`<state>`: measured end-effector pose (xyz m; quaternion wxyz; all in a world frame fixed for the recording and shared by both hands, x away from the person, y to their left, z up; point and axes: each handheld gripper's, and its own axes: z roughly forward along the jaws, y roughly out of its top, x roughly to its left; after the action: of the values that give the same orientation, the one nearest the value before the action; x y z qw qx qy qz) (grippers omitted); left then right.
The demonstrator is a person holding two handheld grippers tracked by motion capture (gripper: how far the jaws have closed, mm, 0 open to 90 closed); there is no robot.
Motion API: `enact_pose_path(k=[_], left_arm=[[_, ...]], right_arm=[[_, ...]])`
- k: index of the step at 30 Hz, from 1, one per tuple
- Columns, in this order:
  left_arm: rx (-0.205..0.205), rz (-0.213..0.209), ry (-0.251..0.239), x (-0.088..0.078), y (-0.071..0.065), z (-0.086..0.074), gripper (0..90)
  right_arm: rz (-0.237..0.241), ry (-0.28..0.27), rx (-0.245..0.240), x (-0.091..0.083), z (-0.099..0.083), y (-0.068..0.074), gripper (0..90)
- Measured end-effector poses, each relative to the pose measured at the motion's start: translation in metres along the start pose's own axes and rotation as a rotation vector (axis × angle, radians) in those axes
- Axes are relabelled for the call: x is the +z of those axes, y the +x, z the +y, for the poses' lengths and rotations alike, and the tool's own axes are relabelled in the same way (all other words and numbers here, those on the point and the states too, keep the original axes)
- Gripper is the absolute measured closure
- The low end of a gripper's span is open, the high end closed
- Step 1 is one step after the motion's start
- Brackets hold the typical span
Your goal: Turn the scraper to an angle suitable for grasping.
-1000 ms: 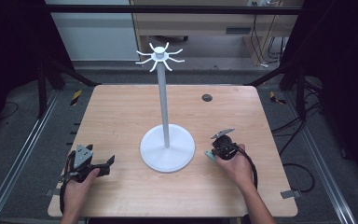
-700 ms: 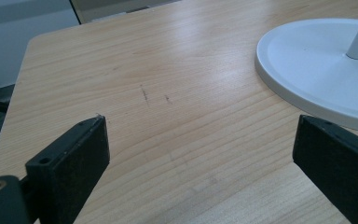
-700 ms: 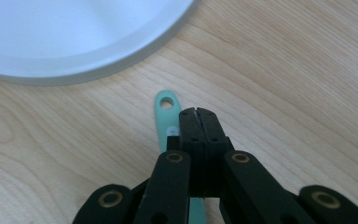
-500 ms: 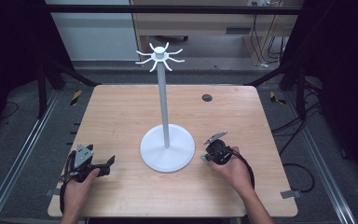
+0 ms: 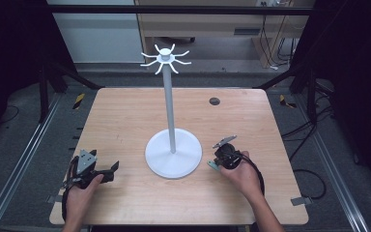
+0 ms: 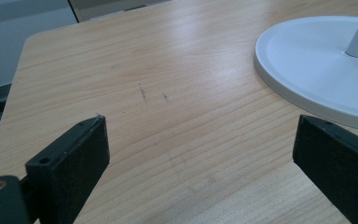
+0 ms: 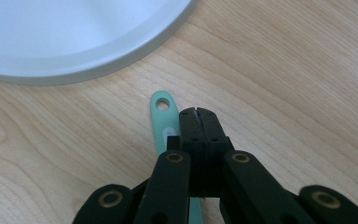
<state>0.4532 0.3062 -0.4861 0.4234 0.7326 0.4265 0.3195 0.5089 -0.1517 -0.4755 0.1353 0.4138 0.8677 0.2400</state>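
Beside right claw (image 7: 199,113): teal handle (image 7: 161,122), white stand base (image 7: 74,42) near.

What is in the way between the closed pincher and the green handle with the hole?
Nothing visible. In the right gripper view the right gripper has its jaws shut, right beside the green handle on the table, with no object between them.

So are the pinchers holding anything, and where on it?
Nothing looks held. The right gripper has its jaws shut on each other, with the green handle lying beside them. The left gripper is open and empty.
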Motion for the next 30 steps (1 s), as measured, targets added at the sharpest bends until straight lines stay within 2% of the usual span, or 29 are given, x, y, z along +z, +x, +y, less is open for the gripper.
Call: enact_pose_path(k=[3,8,10,16,25,26,30], left_arm=[[0.002,-0.001,-0.001,0.000,0.000,0.000,3.2],[0.002,-0.001,0.001,0.001,-0.001,0.000,3.2],[0.008,-0.003,0.004,0.000,-0.001,0.000,3.2],[0.005,-0.004,0.003,0.001,-0.001,0.000,3.2],[0.010,-0.011,-0.005,0.001,-0.002,0.001,2.9],[0.012,-0.010,-0.005,0.001,-0.002,0.001,2.8],[0.011,-0.011,-0.005,0.001,-0.002,0.001,2.8]], right_arm=[[0.004,-0.001,-0.006,-0.001,-0.001,0.003,90.0],[0.039,-0.006,-0.002,-0.003,-0.005,0.004,90.0],[0.037,-0.003,0.009,-0.004,-0.005,0.005,90.0],[0.024,0.001,-0.027,-0.008,-0.005,0.005,90.0],[0.031,0.048,-0.088,-0.016,-0.001,0.010,76.6],[0.035,0.069,-0.095,-0.016,0.001,0.011,72.9],[0.038,0.103,-0.111,-0.015,0.005,0.013,70.0]])
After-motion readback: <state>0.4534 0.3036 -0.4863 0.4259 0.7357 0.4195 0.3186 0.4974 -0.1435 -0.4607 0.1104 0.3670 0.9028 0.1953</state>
